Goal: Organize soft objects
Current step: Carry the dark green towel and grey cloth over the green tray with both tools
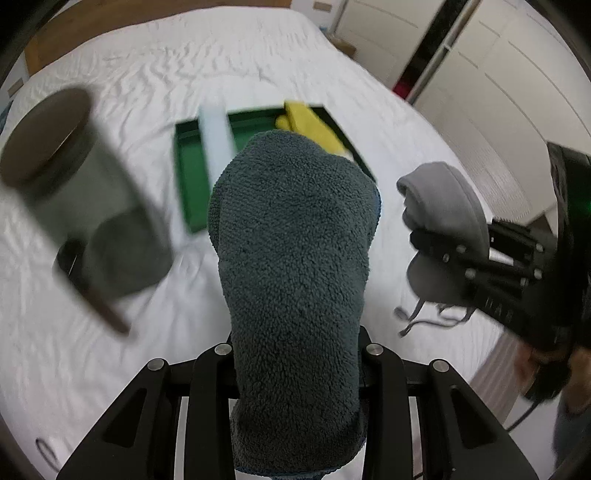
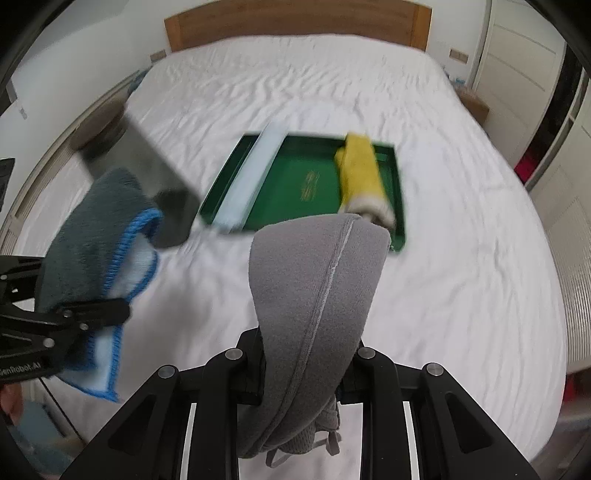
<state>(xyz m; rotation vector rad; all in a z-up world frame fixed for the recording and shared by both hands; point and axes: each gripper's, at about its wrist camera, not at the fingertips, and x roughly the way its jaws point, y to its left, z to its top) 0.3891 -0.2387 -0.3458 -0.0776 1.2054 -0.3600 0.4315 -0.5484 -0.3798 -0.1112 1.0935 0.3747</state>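
the left hand-held gripper [image 1: 295, 354] is clamped on a dark teal fleece cloth [image 1: 295, 240], which stands up from between its jaws and fills the middle of the left wrist view. from the right wrist view the same cloth shows a blue stitched edge and a pale blue underside. the right hand-held gripper [image 2: 301, 363] is closed on a grey fabric piece [image 2: 314, 288] with a seam down its middle; thin grey cords hang from it below the jaws. both bundles are held above a bed [image 2: 443, 258] covered with a wrinkled white sheet. a green tray [image 2: 295, 184] lies on the sheet beyond the 2 grippers. inside it, a yellow cloth [image 2: 360, 170] lies along the right side and a pale blue-white roll [image 2: 251, 177] leans over the left rim. a grey cylinder with a dark top [image 1: 92, 192], blurred, stands left of the tray. a wooden headboard [image 2: 295, 26] closes the far end of the bed.
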